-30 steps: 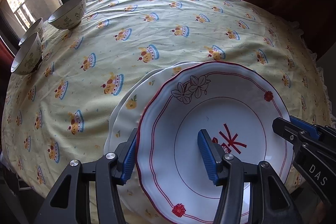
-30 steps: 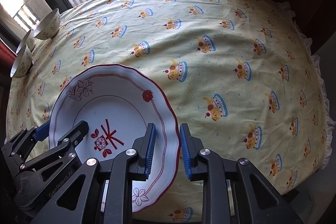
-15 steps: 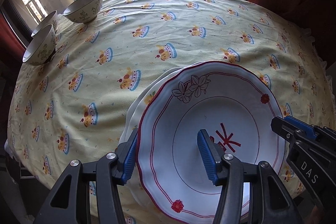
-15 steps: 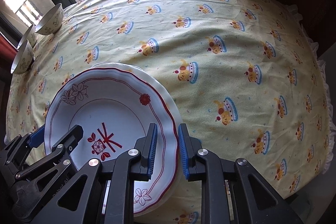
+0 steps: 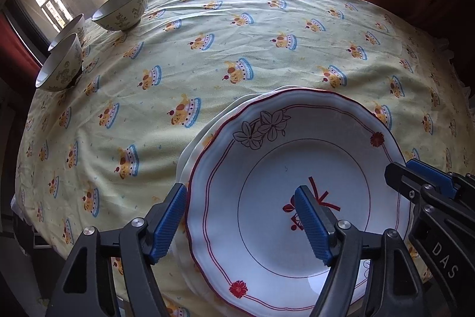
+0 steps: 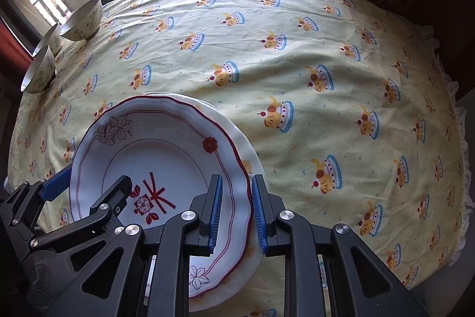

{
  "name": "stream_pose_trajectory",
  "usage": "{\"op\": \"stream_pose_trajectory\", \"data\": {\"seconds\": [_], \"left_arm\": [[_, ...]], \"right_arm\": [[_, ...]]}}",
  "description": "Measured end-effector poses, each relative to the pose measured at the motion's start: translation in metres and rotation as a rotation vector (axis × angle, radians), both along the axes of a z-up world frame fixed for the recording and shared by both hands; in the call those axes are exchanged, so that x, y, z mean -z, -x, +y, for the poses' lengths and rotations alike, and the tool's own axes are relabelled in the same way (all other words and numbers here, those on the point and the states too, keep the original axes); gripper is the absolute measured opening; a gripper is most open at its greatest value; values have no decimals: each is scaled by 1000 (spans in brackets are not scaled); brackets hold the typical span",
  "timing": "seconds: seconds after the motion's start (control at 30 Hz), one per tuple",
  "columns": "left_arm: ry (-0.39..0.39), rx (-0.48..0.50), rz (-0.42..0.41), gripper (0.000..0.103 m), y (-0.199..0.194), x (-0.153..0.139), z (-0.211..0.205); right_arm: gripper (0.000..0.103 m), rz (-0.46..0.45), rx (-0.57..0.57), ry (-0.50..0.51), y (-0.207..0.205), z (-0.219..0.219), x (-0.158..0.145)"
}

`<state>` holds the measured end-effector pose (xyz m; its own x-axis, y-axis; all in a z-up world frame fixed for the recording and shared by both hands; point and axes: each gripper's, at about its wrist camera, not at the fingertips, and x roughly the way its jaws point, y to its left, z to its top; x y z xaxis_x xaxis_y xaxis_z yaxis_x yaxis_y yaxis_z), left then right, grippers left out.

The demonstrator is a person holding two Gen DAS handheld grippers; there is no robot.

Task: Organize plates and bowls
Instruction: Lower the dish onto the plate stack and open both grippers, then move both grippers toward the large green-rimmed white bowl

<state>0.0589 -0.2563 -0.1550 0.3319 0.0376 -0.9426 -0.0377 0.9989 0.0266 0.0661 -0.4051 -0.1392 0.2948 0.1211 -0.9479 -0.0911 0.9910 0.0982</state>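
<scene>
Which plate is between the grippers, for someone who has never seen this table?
On the yellow cake-print tablecloth, near the front edge, sits a stack of plates, far from the three bowls at the window corner. It is the top plate: scalloped, with a dark red rim line, red flowers and a red centre motif, unlike the fruit-printed plate beneath.

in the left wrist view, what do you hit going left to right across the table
nearest bowl → middle bowl → far bowl → left gripper → red-rimmed plate on a pale plate → right gripper
</scene>
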Motion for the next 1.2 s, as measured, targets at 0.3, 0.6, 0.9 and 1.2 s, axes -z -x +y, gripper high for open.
{"op": "stream_pose_trajectory", "data": {"seconds": [0.3,0.6,0.9,1.2], "left_arm": [[36,-4,-9,89,3,-9,11],[88,16,-41,89,-1,-26,47],[108,100,-75,88,-12,-39,107],[78,181,-104,87,-28,-48,181]], "right_arm": [[63,-39,-26,-21,-5,13,-13],[65,-67,-9,-21,0,48,-28],[65,-112,99,7,0,112,-43],[65,-132,219,2,-2,184,-52]]}}
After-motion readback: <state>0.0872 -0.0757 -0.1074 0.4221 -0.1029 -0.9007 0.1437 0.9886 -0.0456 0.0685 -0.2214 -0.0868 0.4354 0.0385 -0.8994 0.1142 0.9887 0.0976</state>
